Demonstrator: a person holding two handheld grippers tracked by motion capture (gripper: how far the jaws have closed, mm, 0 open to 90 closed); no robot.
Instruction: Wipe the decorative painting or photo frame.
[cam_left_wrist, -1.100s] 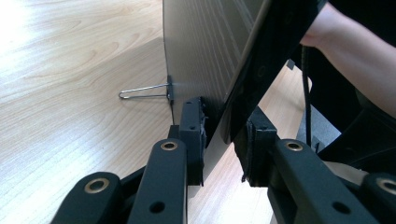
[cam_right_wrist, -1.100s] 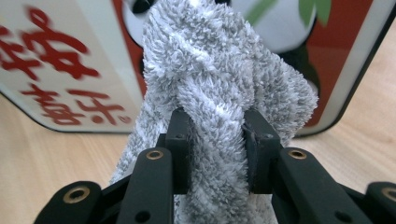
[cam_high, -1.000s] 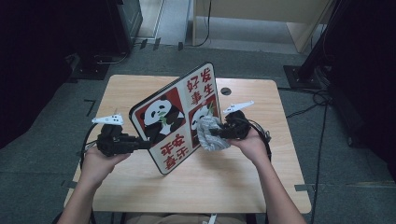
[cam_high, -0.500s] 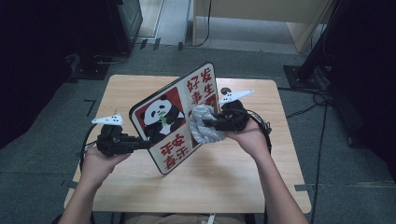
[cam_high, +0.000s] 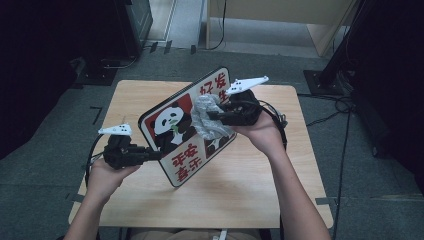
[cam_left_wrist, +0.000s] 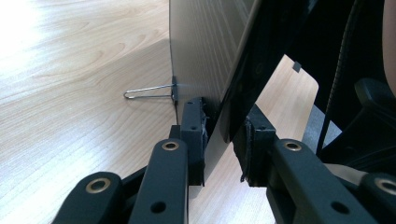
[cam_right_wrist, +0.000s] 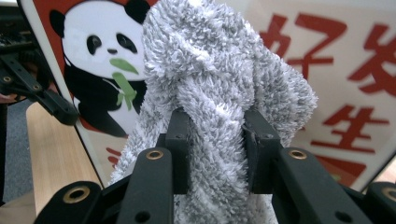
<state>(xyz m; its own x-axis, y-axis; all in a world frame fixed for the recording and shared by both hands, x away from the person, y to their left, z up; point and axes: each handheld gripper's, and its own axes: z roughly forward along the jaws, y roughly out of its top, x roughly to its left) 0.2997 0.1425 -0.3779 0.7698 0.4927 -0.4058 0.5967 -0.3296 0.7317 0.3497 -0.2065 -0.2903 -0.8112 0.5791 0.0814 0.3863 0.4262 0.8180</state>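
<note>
Wooden table (cam_high: 240, 200) under me, grey floor around it, dark gear at the edges. My left gripper (cam_high: 150, 154) is over the table's left side, jaws clamped on the lower left edge of the panda board (cam_high: 185, 135), which I hold tilted up on its edge. Its face shows a panda chewing green bamboo on red, plus big red Chinese characters; I read 好 and 生 in my right gripper view, the rest I can't make out. Further right, my right gripper (cam_high: 212, 116) has its jaws pinched on a fluffy grey cloth (cam_high: 207, 120), pressed against the board's printed face near the middle. My left gripper view gives the board's plain grey back (cam_left_wrist: 205, 46) and a wire stand (cam_left_wrist: 149, 92) sticking out.
</note>
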